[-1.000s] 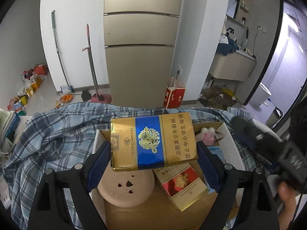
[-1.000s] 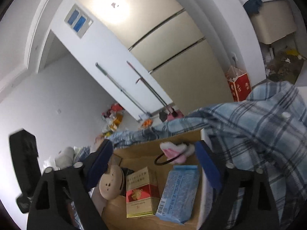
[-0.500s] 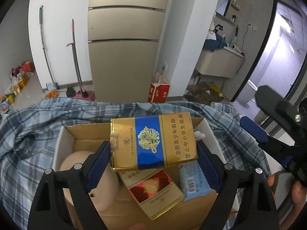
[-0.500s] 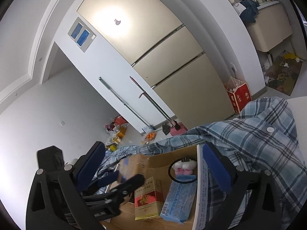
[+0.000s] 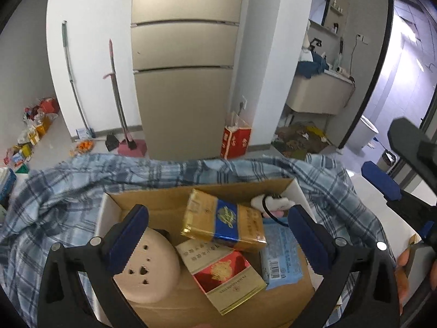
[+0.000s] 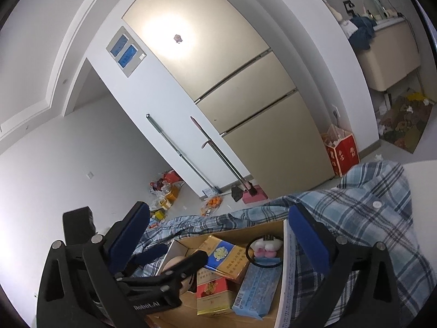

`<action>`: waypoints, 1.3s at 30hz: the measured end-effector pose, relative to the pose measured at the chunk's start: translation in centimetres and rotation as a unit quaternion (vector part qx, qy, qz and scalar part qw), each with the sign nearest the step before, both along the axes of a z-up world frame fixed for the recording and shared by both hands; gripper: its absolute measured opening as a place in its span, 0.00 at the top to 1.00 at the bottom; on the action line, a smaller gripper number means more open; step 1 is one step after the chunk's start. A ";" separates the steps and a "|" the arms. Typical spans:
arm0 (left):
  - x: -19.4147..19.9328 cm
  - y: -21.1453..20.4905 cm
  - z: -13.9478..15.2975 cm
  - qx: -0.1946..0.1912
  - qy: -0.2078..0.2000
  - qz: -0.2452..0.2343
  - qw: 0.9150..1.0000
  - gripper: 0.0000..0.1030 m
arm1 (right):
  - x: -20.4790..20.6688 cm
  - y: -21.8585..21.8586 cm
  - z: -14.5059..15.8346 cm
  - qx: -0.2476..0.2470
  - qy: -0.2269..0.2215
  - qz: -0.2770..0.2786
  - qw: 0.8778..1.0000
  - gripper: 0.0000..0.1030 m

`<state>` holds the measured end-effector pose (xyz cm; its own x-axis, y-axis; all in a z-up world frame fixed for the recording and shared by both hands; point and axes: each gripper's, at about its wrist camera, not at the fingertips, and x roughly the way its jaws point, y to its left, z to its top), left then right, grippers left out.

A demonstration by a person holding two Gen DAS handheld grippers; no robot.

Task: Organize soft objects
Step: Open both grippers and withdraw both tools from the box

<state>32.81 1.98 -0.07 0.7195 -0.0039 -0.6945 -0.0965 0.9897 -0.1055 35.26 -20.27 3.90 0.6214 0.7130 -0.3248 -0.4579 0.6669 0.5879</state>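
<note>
A gold and blue cigarette carton [image 5: 224, 222] lies tilted inside the cardboard box [image 5: 169, 199], on top of a red and gold carton [image 5: 222, 273]; the gold and blue carton also shows in the right wrist view [image 6: 225, 257]. My left gripper [image 5: 215, 235] is open and empty just above the box. My right gripper [image 6: 218, 235] is open and empty, above the box's right side. The box also holds a pink round item [image 5: 144, 268], a blue packet [image 5: 281, 257] and a pink and white plush hair tie [image 5: 269, 203]. A blue plaid shirt [image 5: 54, 199] lies around the box.
A beige fridge [image 5: 185, 63] stands behind, with a mop [image 5: 73, 82] and a broom [image 5: 117, 95] against the wall. A red bag [image 5: 236, 140] sits on the floor. Clutter lies at the far left [image 5: 35, 125]. A white tabletop [image 6: 420, 172] shows at right.
My left gripper has opened and let go of the gold and blue carton, which now lies in the box. My right gripper has drawn back and tilted upward.
</note>
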 end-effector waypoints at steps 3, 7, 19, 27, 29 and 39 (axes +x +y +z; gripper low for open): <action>-0.6 0.1 1.4 0.007 -0.014 0.006 1.000 0.00 | -0.5 0.2 0.9 -0.009 -0.015 0.002 1.000 0.01; -1.9 0.1 4.0 0.017 -0.044 0.006 0.999 0.00 | -1.4 0.4 2.2 -0.005 -0.037 0.001 0.999 0.00; -8.2 -1.0 12.8 0.046 -0.144 0.031 0.988 0.00 | -6.1 0.5 9.1 -0.019 -0.127 0.007 0.992 0.00; -12.6 -0.1 17.8 0.047 -0.181 0.024 0.982 0.00 | -11.7 0.0 14.4 -0.006 -0.214 -0.012 0.977 0.00; -14.2 0.1 18.4 0.039 -0.189 0.030 0.981 0.00 | -13.2 0.0 15.5 0.007 -0.235 -0.016 0.972 0.00; -21.1 1.9 21.7 0.053 -0.219 0.023 0.974 0.00 | -18.8 2.7 18.9 -0.065 -0.284 0.008 0.957 0.00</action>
<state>11.69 3.84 21.67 0.9446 0.0907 -0.3154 -0.1100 0.9930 -0.0438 16.44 -17.61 22.84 0.7129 0.7009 -0.0248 -0.6900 0.7073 0.1536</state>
